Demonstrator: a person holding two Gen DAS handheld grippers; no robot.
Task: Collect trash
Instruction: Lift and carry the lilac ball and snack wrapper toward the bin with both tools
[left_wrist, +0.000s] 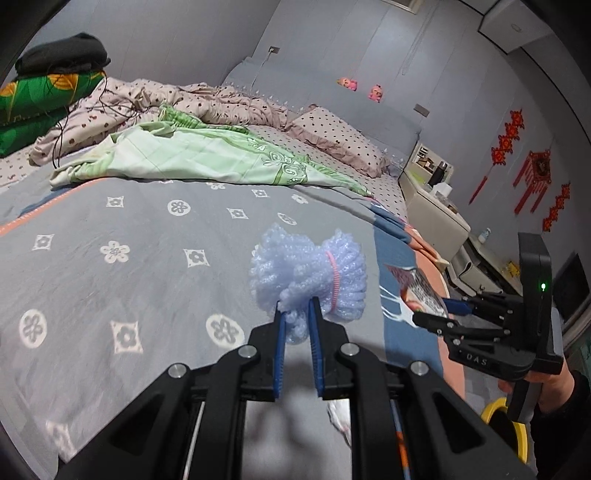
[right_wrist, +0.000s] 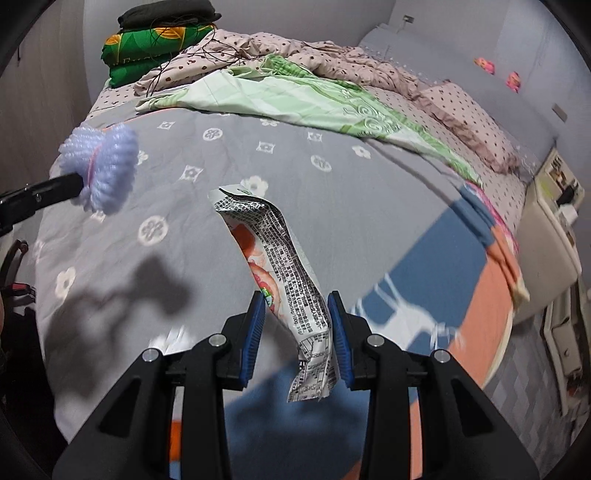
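Both tongs are loaded, each carrying one piece of trash lifted clear of the bed. Left tongs (left_wrist: 295, 306) are clamped on a wad of pale blue bubble wrap (left_wrist: 308, 273) cinched in the middle by a pink band (left_wrist: 334, 280), so it flares out like a bow beyond the tips; the blue pads pinch only the near lobe, which is why most of the wad sticks out forward. Right tongs (right_wrist: 297, 314) are closed on a crumpled snack wrapper (right_wrist: 280, 258), white with black print and red-orange pictures. The wrapper is gripped near its lower end, so the long upper part leans forward and to the left of the tips while a short tail hangs below the pads.

Beneath both tongs lies the bed (right_wrist: 332, 192), covered by a grey quilt with white flower motifs; dark shadows of the tongs fall on it to the left. Further ahead are a rumpled green sheet (left_wrist: 207, 155) and a spotted pink duvet (left_wrist: 229, 99).

In the left view, just below the right tongs, a yellow rim (left_wrist: 495, 406) shows at the bed's edge; it may be a bin, and if so both pieces are probably headed there.
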